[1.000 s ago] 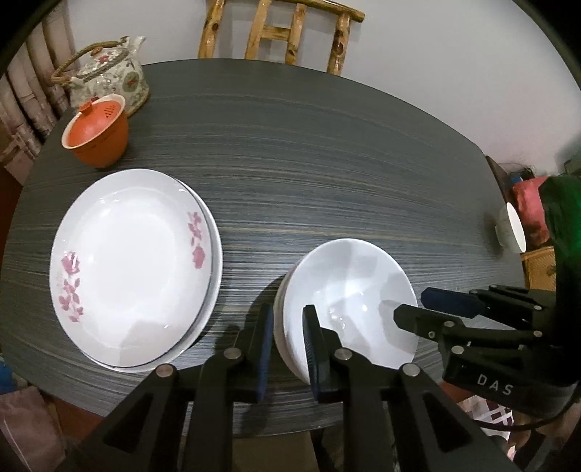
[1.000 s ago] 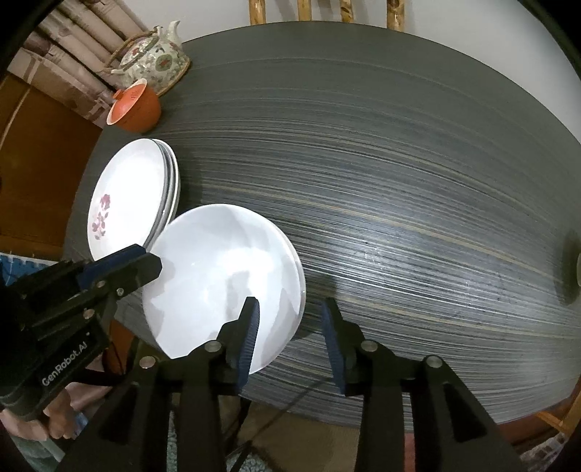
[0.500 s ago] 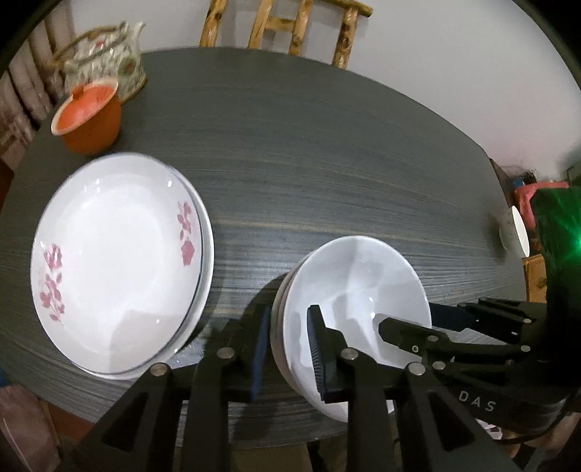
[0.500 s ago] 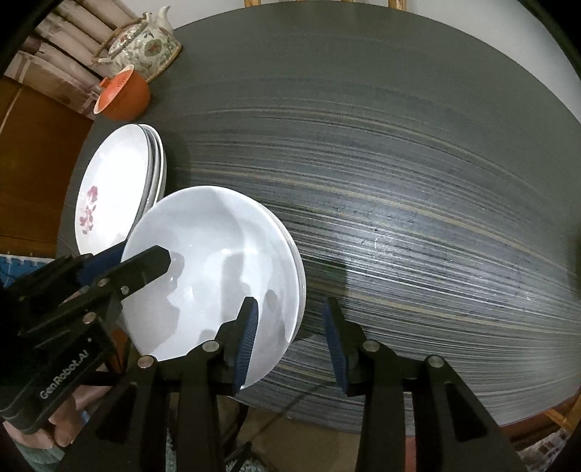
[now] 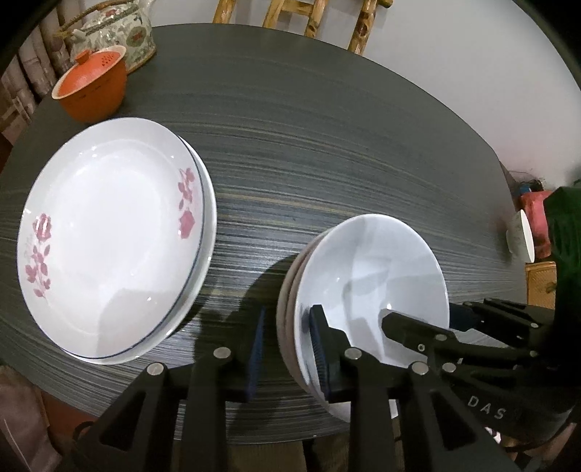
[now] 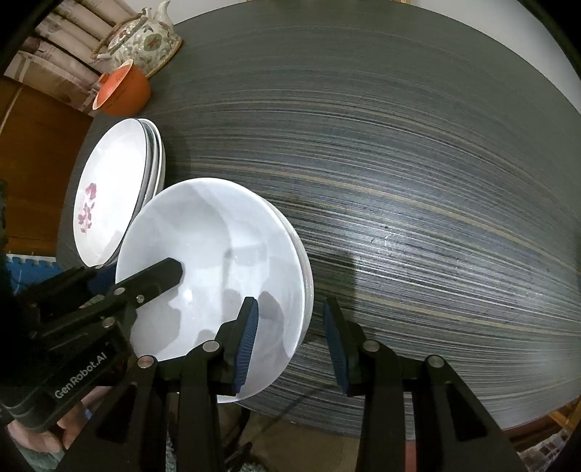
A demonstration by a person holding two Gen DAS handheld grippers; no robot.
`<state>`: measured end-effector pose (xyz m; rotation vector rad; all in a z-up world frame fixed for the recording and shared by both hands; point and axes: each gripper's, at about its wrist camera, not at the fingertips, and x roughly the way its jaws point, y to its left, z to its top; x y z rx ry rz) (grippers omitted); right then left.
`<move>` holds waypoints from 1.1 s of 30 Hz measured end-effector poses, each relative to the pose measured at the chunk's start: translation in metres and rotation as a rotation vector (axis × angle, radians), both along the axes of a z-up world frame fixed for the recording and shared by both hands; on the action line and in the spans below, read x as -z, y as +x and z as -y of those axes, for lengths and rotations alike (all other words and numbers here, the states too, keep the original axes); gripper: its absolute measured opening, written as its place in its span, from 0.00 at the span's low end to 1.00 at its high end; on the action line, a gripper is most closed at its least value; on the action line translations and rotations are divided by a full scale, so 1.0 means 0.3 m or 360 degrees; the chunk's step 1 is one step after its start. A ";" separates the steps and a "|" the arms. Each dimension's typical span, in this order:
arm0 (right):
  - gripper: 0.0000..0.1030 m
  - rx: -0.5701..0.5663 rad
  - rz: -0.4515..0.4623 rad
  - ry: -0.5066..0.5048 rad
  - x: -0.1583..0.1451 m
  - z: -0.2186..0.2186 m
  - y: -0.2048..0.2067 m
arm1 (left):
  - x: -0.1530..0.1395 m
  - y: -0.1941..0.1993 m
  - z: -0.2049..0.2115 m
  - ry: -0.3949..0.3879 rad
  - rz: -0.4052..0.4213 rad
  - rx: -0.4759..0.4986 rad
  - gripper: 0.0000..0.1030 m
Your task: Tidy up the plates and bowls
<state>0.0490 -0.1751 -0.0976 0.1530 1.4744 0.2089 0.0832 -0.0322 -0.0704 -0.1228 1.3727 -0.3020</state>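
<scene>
A stack of plain white bowls (image 5: 370, 268) (image 6: 218, 254) rests near the front edge of the dark table (image 5: 326, 127). My left gripper (image 5: 288, 352) straddles the stack's left rim. Its jaws are opening, and a gap shows between the outer finger and the bowl wall. My right gripper (image 6: 290, 345) straddles the right rim, open, one finger inside the top bowl and the other standing off outside. To the left of the bowls lies a stack of white plates with pink flowers (image 5: 109, 236) (image 6: 109, 188).
An orange lidded cup (image 5: 90, 90) and a flowered teapot (image 5: 116, 32) stand at the back left. A small white bowl (image 5: 521, 236) sits at the table's far right edge. A wooden chair (image 5: 301, 14) is behind the table.
Both grippers have sunk closer to the table with the top bowl, which now sits on the stack. The left fingers have spread apart off the rim. The right fingers kept their gap.
</scene>
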 end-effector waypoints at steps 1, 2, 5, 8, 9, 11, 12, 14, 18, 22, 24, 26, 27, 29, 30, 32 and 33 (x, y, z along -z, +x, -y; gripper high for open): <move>0.34 -0.0006 0.0000 -0.0003 0.001 0.002 0.001 | 0.004 -0.001 0.004 -0.0005 -0.0001 0.0002 0.24; 0.34 -0.0009 -0.0002 -0.0004 0.004 0.000 0.000 | 0.006 0.003 0.002 -0.0010 -0.0005 0.0006 0.24; 0.32 -0.0018 -0.0012 0.0031 0.014 -0.007 -0.003 | 0.008 0.003 0.024 -0.0011 -0.0001 0.0027 0.24; 0.32 -0.0016 -0.0008 0.0054 0.015 -0.014 -0.006 | 0.009 0.000 0.020 -0.0007 0.0013 0.0033 0.24; 0.32 -0.0008 -0.0006 0.0051 0.016 -0.014 -0.009 | 0.008 0.000 0.022 -0.0006 0.0015 0.0036 0.24; 0.31 0.0002 -0.0002 0.0051 0.016 -0.012 -0.010 | 0.005 -0.001 0.027 0.0001 0.0025 0.0046 0.24; 0.30 0.0013 -0.0001 0.0056 0.016 -0.009 -0.011 | 0.007 -0.006 0.025 0.0000 0.0028 0.0047 0.24; 0.29 0.0018 0.0006 0.0061 0.017 -0.009 -0.014 | 0.014 -0.013 0.027 -0.0004 0.0030 0.0045 0.23; 0.28 0.0037 0.0018 0.0064 0.013 0.002 -0.018 | 0.022 -0.010 0.014 -0.0002 0.0029 0.0042 0.23; 0.28 0.0048 0.0022 0.0057 0.011 0.002 -0.015 | 0.014 -0.011 0.024 0.0012 0.0034 0.0043 0.23; 0.28 0.0057 0.0019 0.0065 0.011 0.001 -0.014 | 0.007 -0.011 0.029 0.0025 0.0044 0.0050 0.23; 0.28 0.0051 0.0021 0.0065 0.011 0.003 -0.012 | 0.001 -0.008 0.032 0.0030 0.0051 0.0047 0.22; 0.28 0.0048 0.0022 0.0066 0.011 0.006 -0.012 | -0.003 -0.006 0.033 0.0032 0.0058 0.0046 0.22; 0.28 0.0041 0.0020 0.0064 0.009 0.008 -0.010 | -0.009 -0.001 0.038 0.0040 0.0068 0.0042 0.22; 0.27 0.0040 0.0020 0.0064 0.007 0.007 -0.008 | -0.011 0.002 0.039 0.0042 0.0073 0.0042 0.22; 0.27 0.0041 0.0020 0.0063 0.005 0.002 -0.003 | -0.013 0.004 0.037 0.0037 0.0075 0.0037 0.22; 0.27 0.0040 0.0022 0.0063 0.005 0.002 0.001 | -0.011 0.005 0.038 0.0034 0.0073 0.0037 0.22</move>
